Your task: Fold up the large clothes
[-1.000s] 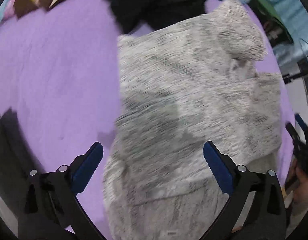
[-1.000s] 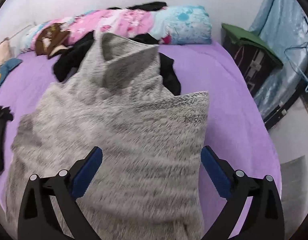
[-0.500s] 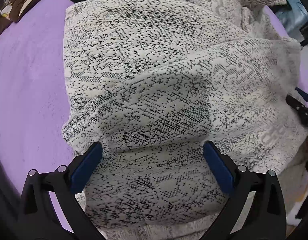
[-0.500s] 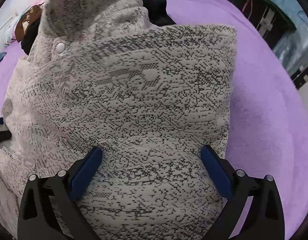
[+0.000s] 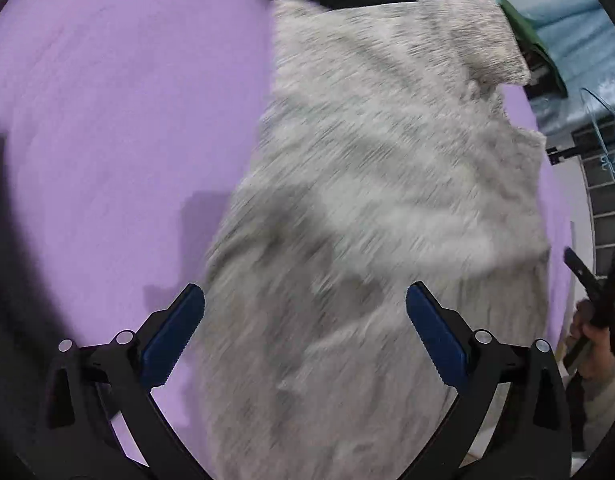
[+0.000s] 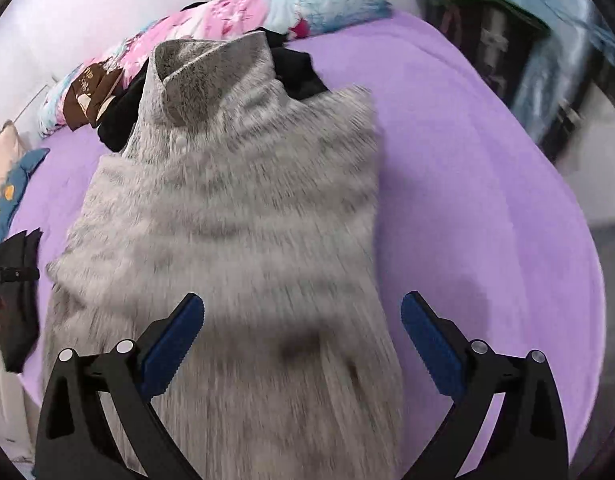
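While motion blur smears both views, a large grey knit garment (image 5: 371,208) lies spread on a purple bed (image 5: 119,112), its knit pattern unreadable. Left gripper (image 5: 305,334) and right gripper (image 6: 303,334) both hover over its near part, fingers spread wide, gripping nothing. At the far end, black clothes (image 6: 299,74) sit partly hidden behind the garment's collar, before a floral pillow (image 6: 243,16).

A large grey-and-white speckled knit garment (image 6: 235,240) lies spread lengthwise on the purple bed (image 6: 467,200), blurred by motion. Its collar end (image 6: 203,80) stands up at the far side, touching black clothing (image 6: 299,76).
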`<control>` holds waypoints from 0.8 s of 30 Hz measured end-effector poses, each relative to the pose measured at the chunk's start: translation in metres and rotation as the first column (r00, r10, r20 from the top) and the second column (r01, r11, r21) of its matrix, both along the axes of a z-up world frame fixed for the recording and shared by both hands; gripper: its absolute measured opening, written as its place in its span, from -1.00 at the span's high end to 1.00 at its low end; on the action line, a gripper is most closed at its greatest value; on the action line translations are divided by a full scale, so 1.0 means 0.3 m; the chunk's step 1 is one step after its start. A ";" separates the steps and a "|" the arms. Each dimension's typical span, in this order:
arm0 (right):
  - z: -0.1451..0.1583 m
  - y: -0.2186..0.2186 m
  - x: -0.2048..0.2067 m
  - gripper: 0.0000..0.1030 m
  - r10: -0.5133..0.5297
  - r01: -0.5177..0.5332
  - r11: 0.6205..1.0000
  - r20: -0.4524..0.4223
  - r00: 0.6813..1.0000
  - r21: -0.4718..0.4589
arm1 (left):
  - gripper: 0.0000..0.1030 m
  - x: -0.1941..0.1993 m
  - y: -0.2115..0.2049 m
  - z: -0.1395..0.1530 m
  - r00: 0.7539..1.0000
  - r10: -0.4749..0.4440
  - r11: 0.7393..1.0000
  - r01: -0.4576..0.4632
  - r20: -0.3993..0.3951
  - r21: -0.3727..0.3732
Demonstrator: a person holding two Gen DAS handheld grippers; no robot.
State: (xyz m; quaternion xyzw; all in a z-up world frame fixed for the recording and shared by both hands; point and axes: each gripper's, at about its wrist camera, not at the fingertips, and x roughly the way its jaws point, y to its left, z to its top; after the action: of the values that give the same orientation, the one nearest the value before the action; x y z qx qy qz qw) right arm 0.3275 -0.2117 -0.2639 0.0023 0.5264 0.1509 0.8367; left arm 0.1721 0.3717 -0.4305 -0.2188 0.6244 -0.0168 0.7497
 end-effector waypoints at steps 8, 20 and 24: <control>-0.021 -0.141 -0.283 -0.88 0.038 -0.042 0.999 -0.125 0.991 -0.034 | -0.87 -0.288 0.046 -0.086 0.994 0.089 0.988 -0.097 -0.067 -0.124; -0.107 -0.215 -0.494 -0.88 0.006 -0.012 1.000 -0.226 0.974 -0.024 | -0.87 -0.497 -0.065 -0.234 0.977 0.051 0.982 -0.087 -0.205 -0.168; -0.146 -0.253 -0.534 -0.88 -0.028 0.023 0.999 -0.259 0.966 -0.025 | -0.87 -0.530 -0.088 -0.272 0.978 -0.005 0.987 -0.029 -0.210 -0.160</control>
State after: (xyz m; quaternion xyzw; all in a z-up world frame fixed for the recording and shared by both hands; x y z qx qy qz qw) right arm 0.1673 -0.2875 -0.3078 0.0198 0.6327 0.1329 0.7627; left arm 0.0132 0.3452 -0.5121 -0.2834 0.6951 -0.0401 0.6595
